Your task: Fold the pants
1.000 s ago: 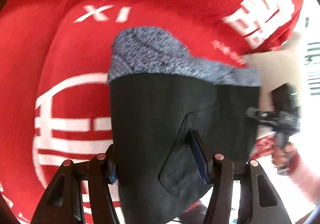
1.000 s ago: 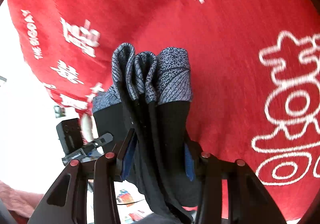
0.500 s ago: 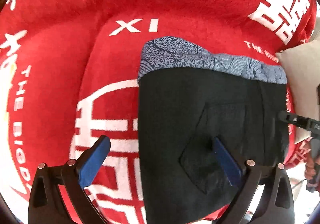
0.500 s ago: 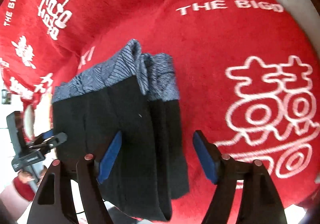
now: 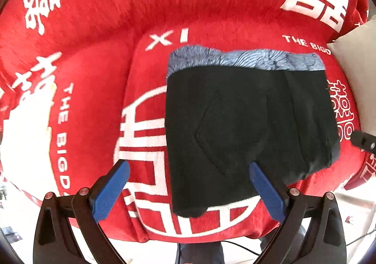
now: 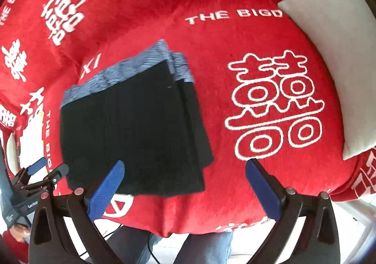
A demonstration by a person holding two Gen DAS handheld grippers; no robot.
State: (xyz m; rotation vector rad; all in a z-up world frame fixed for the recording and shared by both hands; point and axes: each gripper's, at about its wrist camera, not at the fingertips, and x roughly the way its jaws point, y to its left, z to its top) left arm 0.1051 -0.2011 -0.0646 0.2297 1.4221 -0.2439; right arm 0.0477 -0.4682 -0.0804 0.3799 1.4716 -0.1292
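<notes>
Black cloth with a blue-grey patterned waistband: the pants lie folded into a compact stack on the red plush cover, the waistband edge on the far side and the fold nearest the cameras.

**Jaw state**
- Left gripper: jaws spread wide, nothing between the pads. It hovers above the near left part of the stack, clear of the cloth.
- Right gripper: jaws opening, now near full spread, and empty. It hovers over the near right corner of the stack.

**Location of the work item**
- The stack sits close to the front edge of the cover, with a white cushion well apart on the right.
- In the right wrist view the layers on the right side are stepped, not flush — three edges show one behind the other.

**Failure risks from this point**
- Stepped layers may slide further apart if a finger brushes them, since nothing holds the stack.
- The near corner of the stack appears to reach the rounded front edge of the cover, though the fisheye curve makes this uncertain — if so, plush pile and slope could let the bottom layer creep forward and the fold open.
- A low pass of either open finger could snag the back pocket seam and drag the top layer
</notes>
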